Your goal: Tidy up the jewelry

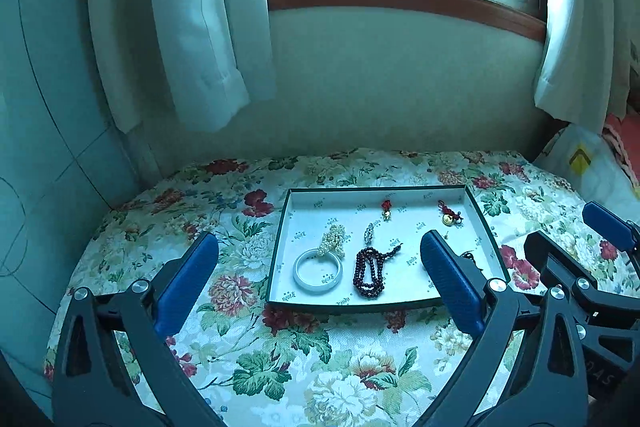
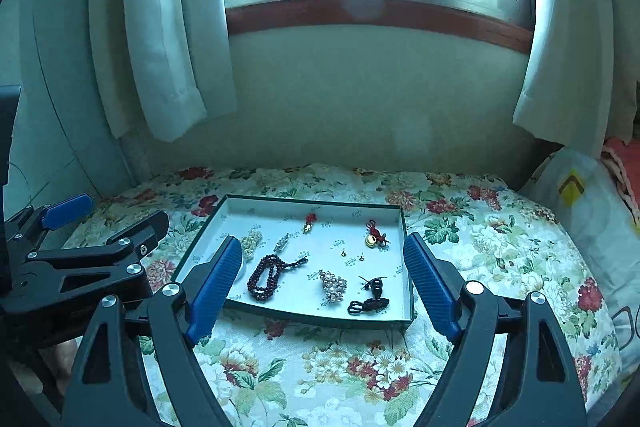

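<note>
Jewelry is lying spread in a shallow green-rimmed tray [image 2: 406,259] sitting on the floral-cloth surface [image 2: 320,367]: white bangle [image 1: 318,271] touching a pearl cluster [image 1: 333,239], dark red bead strand [image 2: 266,273], rhinestone brooch [image 2: 333,286]. Left hand-held gripper [image 1: 320,285] and right hand-held gripper [image 2: 320,281] are hovering before the tray, jaws spread wide, gripping nothing.

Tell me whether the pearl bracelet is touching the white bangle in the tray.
Touching. In the left wrist view, the pearl bracelet lies with its near end overlapping the far rim of the white bangle, with no gap between them.
</note>
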A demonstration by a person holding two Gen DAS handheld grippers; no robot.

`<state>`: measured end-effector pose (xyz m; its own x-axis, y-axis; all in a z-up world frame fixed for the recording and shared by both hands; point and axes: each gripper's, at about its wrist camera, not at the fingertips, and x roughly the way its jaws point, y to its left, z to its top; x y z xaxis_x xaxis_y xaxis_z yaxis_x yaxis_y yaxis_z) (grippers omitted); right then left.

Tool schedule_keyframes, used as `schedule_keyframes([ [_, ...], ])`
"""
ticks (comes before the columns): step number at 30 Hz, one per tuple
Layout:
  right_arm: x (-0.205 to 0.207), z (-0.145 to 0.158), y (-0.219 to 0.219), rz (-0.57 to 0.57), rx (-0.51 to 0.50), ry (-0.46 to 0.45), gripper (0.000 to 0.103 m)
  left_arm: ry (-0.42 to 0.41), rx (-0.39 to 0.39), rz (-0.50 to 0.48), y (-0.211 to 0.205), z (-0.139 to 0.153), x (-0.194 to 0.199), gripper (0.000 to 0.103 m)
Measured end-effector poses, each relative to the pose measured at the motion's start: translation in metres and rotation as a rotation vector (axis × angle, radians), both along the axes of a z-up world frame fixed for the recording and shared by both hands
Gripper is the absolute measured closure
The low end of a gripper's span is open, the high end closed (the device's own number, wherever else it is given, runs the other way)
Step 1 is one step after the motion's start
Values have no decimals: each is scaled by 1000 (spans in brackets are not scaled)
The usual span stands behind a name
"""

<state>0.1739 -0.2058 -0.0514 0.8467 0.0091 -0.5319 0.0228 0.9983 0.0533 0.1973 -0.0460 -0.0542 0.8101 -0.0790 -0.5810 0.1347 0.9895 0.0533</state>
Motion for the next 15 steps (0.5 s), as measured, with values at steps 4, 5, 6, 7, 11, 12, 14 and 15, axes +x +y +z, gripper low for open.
schedule_keyframes([
  [4,-29,16,7,5,-6,-44,20,-35,0,14,8,16,-29,2],
  [5,-36,19,8,9,-7,-56,20,-46,-3,17,10,20,-36,2],
  [6,-43,23,10,11,-10,-67,20,-56,-7,19,12,24,-44,2],
  [7,-50,27,12,14,-15,-78,19,-65,-10,20,14,27,-51,2],
  [11,-76,39,18,18,-29,-111,19,-93,-21,14,21,38,-76,2],
  [12,-82,41,20,17,-32,-121,19,-100,-23,14,22,41,-82,2],
  [14,-96,45,22,19,-32,-144,19,-113,-26,20,25,44,-94,2],
  [15,-101,46,23,22,-34,-149,19,-117,-27,21,26,45,-99,2],
])
